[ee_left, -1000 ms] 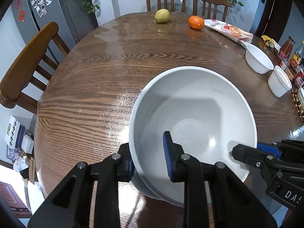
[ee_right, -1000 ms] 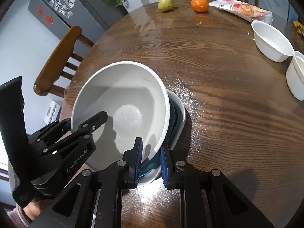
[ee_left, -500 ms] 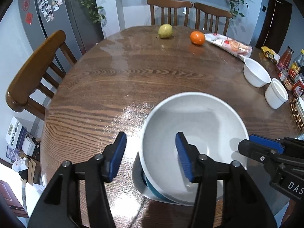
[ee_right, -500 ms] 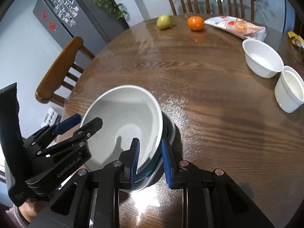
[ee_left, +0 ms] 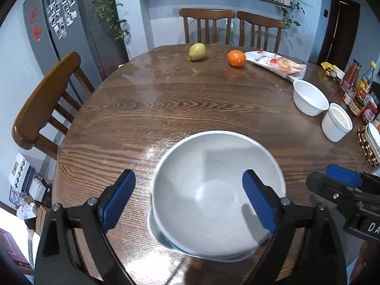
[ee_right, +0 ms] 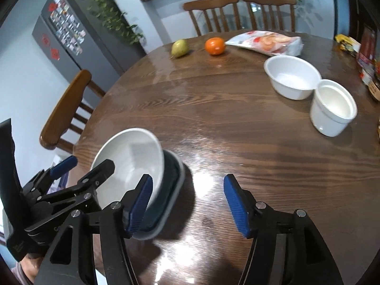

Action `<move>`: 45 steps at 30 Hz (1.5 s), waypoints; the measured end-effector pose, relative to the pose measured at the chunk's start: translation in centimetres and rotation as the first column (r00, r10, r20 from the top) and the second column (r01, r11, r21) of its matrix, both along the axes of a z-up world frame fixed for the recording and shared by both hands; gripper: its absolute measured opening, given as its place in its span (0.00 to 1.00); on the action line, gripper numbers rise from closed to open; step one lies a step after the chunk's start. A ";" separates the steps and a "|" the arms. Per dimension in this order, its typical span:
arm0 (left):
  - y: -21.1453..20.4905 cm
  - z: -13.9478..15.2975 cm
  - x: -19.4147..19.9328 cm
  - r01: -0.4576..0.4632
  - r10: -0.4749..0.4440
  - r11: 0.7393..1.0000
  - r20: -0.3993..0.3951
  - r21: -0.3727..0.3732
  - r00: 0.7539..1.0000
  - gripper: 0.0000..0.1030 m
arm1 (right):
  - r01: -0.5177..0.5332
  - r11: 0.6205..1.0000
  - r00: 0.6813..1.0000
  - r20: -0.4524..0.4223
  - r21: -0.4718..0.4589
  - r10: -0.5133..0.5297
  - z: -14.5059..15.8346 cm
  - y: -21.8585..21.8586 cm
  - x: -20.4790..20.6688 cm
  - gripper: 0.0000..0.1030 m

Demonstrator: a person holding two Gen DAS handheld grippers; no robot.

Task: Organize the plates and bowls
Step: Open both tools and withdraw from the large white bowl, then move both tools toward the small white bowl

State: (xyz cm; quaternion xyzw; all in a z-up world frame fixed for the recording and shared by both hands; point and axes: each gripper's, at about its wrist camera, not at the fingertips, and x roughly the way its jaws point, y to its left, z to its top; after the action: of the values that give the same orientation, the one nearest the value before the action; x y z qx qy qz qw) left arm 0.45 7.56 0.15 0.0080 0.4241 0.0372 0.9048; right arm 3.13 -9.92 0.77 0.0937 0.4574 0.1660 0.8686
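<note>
On round wooden tabletop (ee_left: 166, 109), near edge: stack of big grey-white bowl (ee_left: 213, 190) nested on dark teal bowl (ee_right: 169, 185) and pale plate (ee_right: 166, 220) underneath. Top bowl matte, faintly speckled, wide and shallow, empty, sitting a bit tilted toward left edge in right wrist view; blurred, so exact seating unclear. Teal bowl mostly hidden, only rim band showing.

At right edge: white bowl (ee_right: 292, 76), glossy, rounded, empty, and just beside it, possibly touching, a straight-walled white cup (ee_right: 332, 109), thick rim, also empty. Both loose, not yet stacked.

Left gripper (ee_left: 187, 197): wide open, holding nothing, blue pads either side of big bowl's near rim, no contact visible. Right gripper (ee_right: 187, 204): wide open, empty, left pad close against stack's side, right pad over bare wood.

Step in hand, by guess: release done at stack, next pickup = white bowl at right edge. Advice: back both grippers straight off, no brushing of tilted top bowl. Check top bowl settled before adding weight. Pinch white bowl on rim wall, one pad inside, one outside; glossy glaze, so firm squeeze. Lift clear of cup first, cup too close for sideways drag.

Far edge: snack bag (ee_left: 275, 65), orange (ee_left: 235, 58), pear (ee_left: 197, 51). Not part of job.
</note>
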 end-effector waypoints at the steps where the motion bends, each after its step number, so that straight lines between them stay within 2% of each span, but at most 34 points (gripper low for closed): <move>1: -0.4 0.0 0.1 0.006 -0.006 1.000 -0.002 0.003 1.000 0.89 | 0.008 1.000 1.000 0.000 0.003 -0.008 0.0 -0.3 -0.1 0.61; 15: -7.8 0.7 0.6 0.130 -0.130 0.991 0.003 0.029 0.992 0.88 | 0.148 0.988 0.989 0.005 0.039 -0.149 0.4 -8.5 -0.8 0.61; 27: -13.7 0.9 1.6 0.204 -0.204 0.979 -0.016 0.015 0.979 0.88 | 0.230 0.972 0.973 0.015 0.041 -0.231 0.9 -15.8 -1.0 0.61; 36: -17.3 0.8 4.2 0.200 -0.202 0.979 -0.035 -0.042 0.979 0.88 | 0.272 0.962 0.962 0.023 0.022 -0.272 1.5 -20.6 0.3 0.61; 40: -18.3 0.8 6.3 0.162 -0.165 0.983 -0.030 -0.082 0.986 0.88 | 0.237 0.972 0.971 0.040 0.003 -0.237 2.4 -21.7 2.3 0.61; 45: -19.5 0.6 9.0 0.113 -0.116 0.989 -0.027 -0.097 0.993 0.88 | 0.184 0.983 0.981 0.063 -0.014 -0.183 3.1 -22.0 5.5 0.61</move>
State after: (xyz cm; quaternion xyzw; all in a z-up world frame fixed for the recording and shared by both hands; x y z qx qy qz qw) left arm 9.49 -11.95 0.70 -0.0102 0.4390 -0.0350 0.8977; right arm 8.66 -31.91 3.84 0.1220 0.4216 0.0835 0.8947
